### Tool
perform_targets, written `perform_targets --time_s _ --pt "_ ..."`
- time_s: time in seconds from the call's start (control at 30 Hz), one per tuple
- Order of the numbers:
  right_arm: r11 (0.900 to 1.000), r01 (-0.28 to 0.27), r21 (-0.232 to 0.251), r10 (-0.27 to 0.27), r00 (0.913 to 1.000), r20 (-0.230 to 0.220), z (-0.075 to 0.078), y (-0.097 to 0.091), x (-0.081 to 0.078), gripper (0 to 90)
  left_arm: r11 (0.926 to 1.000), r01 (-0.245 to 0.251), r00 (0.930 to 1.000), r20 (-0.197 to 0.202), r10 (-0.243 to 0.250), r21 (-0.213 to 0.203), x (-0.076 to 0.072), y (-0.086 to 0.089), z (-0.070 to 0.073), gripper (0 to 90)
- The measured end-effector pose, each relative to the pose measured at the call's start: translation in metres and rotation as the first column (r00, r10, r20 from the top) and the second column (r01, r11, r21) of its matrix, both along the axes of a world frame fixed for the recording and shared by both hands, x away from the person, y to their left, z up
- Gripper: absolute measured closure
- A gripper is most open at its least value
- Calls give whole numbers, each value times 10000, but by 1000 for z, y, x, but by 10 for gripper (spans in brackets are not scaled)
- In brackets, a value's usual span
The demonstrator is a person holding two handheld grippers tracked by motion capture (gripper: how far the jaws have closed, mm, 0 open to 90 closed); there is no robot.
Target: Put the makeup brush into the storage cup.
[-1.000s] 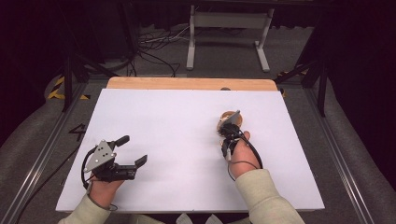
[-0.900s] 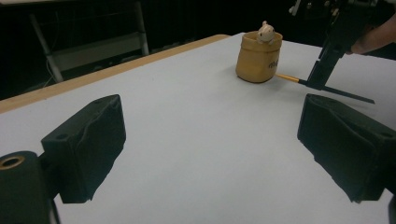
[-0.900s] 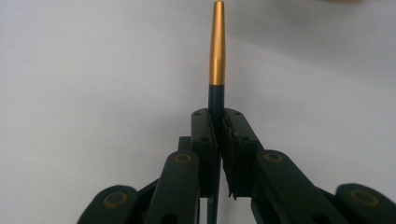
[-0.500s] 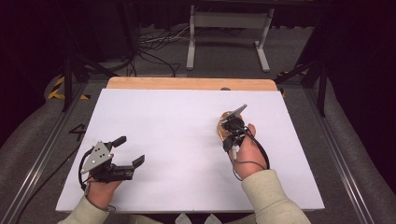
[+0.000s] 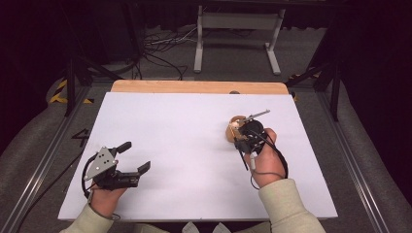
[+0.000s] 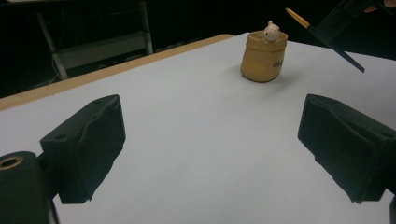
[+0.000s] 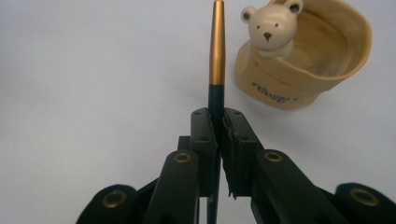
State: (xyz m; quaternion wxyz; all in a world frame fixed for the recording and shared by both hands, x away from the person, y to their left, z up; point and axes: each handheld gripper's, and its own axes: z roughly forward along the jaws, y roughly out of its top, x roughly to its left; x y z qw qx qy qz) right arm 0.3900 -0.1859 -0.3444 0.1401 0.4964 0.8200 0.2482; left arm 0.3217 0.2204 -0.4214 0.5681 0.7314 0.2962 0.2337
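A tan cup-shaped holder (image 5: 233,127) (image 6: 262,58) (image 7: 308,60) with a small bear figure (image 7: 271,28) on its rim stands right of centre on the white table (image 5: 184,131). My right gripper (image 5: 244,134) (image 7: 218,116) is shut on a black pen (image 7: 216,46) (image 6: 327,35) with a gold end. The pen points away from the jaws, and its gold end lies just beside the holder, outside it. At the near left my left gripper (image 5: 134,156) (image 6: 210,140) rests open with nothing between its pads.
A wooden strip (image 5: 194,86) runs along the table's far edge. Beyond it stand a grey metal frame (image 5: 238,29) and loose cables (image 5: 160,48) on the floor. Rails run along both sides of the table.
My right gripper has drawn back from over the holder, toward the right and nearer the person, with the pen still in it. The left gripper has barely shifted.
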Motion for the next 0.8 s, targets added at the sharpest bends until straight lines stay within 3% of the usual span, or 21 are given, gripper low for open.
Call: perform_targets --time_s 0.23,0.43,0.57,0.63,0.77,0.8 --pt "9985 -28 553 -37 9930 1181 0 -11 -9 834 10000 20 10000 -16 -19 37 0 0 0 85" --pt "9925 -382 1157 126 9768 2138 -2 -20 -16 833 10000 22 10000 -39 -22 46 0 0 0 85" --pt "9875 -794 1363 359 9545 2960 0 -23 -22 834 10000 29 10000 -64 -29 15 0 0 -1 85" --pt "9871 -893 1329 386 9383 3436 0 -24 -25 833 10000 43 10000 -62 -43 36 0 0 -1 86" --pt "9807 -1141 1586 398 9113 4098 -2 -29 -27 832 10000 39 10000 -51 -39 27 0 0 -1 87" --pt "9781 -1217 1690 409 9081 4168 -3 -30 -27 832 10000 35 10000 -63 -35 20 0 0 -1 87"
